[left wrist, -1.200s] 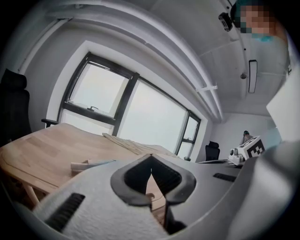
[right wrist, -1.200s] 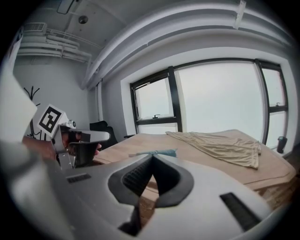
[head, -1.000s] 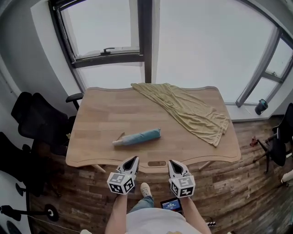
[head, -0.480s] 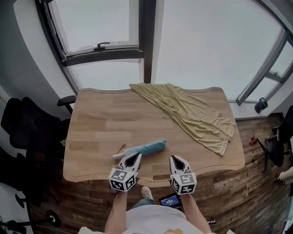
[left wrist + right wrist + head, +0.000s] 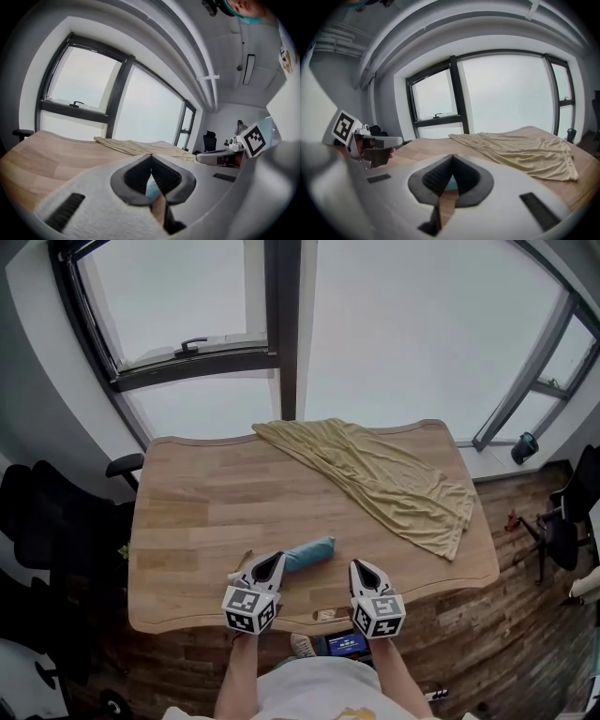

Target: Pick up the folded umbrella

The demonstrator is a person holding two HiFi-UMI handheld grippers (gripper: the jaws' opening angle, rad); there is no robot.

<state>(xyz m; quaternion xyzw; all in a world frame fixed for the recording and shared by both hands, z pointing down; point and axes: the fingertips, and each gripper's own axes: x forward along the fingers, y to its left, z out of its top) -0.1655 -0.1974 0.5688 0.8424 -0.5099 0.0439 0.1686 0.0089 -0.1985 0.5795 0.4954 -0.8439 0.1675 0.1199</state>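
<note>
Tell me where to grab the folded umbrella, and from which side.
Take the folded umbrella across its teal middle, from the near table edge: it lies flat, a slim roll running left to right, so opened jaws likely span it.

No words, numbers or brand names are legible in any view.

The only signs are black-and-white square code patterns. One set is on the left cube point(image 5: 248, 607), at the back of the left gripper point(image 5: 277, 559). The other is on the right cube point(image 5: 379, 614), behind the right gripper point(image 5: 357, 565).

Each pattern is a blocky grid with no letters in it.

A small screen point(image 5: 347, 645) below the table edge glows blue; its contents are too small to read.
</note>
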